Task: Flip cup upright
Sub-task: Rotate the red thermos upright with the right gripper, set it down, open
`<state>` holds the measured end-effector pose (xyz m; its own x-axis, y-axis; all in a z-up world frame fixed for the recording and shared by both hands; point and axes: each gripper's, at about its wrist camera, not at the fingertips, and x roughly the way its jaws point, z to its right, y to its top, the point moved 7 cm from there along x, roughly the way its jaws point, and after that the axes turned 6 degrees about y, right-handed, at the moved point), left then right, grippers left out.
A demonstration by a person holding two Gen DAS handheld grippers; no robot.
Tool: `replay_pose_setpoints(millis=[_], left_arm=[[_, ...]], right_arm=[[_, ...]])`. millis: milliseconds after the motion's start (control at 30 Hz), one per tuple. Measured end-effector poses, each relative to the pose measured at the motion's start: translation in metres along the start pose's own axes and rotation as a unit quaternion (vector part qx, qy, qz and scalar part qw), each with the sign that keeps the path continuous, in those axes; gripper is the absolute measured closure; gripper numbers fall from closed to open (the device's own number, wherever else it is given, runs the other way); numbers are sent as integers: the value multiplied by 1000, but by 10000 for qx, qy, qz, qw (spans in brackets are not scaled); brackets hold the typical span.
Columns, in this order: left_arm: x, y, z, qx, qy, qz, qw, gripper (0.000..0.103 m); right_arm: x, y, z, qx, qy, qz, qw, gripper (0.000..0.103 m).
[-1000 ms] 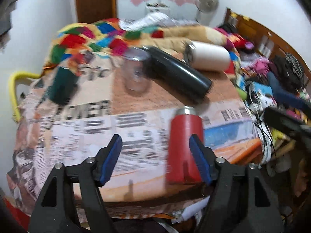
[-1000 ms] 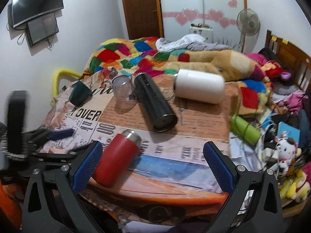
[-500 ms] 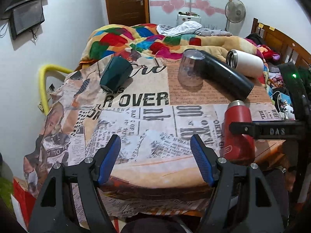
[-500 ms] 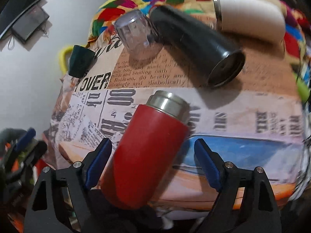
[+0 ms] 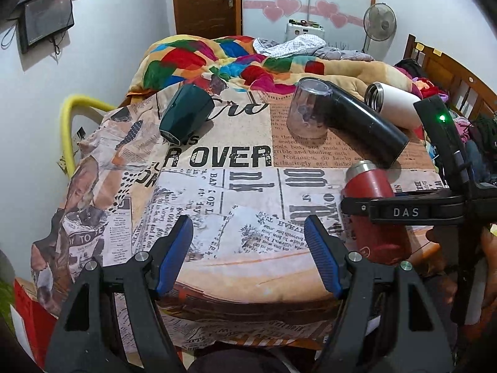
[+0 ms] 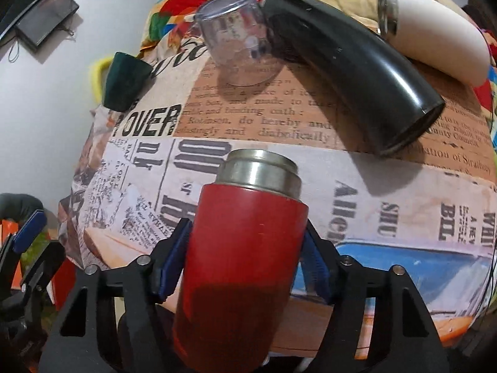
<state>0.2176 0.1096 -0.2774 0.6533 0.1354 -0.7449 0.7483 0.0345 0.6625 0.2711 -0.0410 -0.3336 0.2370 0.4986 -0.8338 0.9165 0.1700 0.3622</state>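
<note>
While I watch the right wrist view, my right hand-held gripper (image 6: 245,267) has its blue pads (image 6: 174,261) pressed against both sides of the red thermos cup (image 6: 245,248), which fills the lower middle of the frame with its steel mouth pointing up and slightly away. From the left wrist view the same cup sits at the right edge, tilted a little, low over the near corner of the tabletop (image 5: 217,186) with its newspaper-print cloth; I cannot tell whether its base touches the cloth. My left hand-held gripper (image 5: 248,258) is spread wide at the bottom centre, holding nothing. Behind the cup, a black flask (image 6: 351,62) lies on its side, its base just beside an inverted clear plastic cup (image 6: 239,37). A white flask (image 6: 435,31) lies at the upper right, and a dark green cup (image 5: 186,113) lies at the upper left.
</note>
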Motion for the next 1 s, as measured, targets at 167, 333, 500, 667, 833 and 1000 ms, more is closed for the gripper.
replay_pose_setpoints(millis=[167, 333, 500, 667, 833, 1000], left_arm=[[-7, 4, 3, 61, -31, 75, 9999, 30], [-9, 8, 10, 137, -67, 65, 9999, 27], [-10, 14, 16, 114, -63, 107, 9999, 16], [-7, 17, 19, 75, -68, 54, 9999, 14], [-5, 16, 17, 19, -96, 42, 9999, 14], [3, 12, 13, -76, -171, -114, 9998, 14]], right_arm=[[-14, 4, -8, -236, 95, 157, 9996, 43], [-39, 13, -17, -542, -33, 543, 9970, 44], [-57, 26, -21, -721, -126, 839, 9938, 44], [-60, 41, -19, -764, -233, 953, 9922, 44], [-59, 47, -20, -902, -399, 979, 9903, 44], [-45, 47, -23, -1078, -480, 763, 9901, 44]])
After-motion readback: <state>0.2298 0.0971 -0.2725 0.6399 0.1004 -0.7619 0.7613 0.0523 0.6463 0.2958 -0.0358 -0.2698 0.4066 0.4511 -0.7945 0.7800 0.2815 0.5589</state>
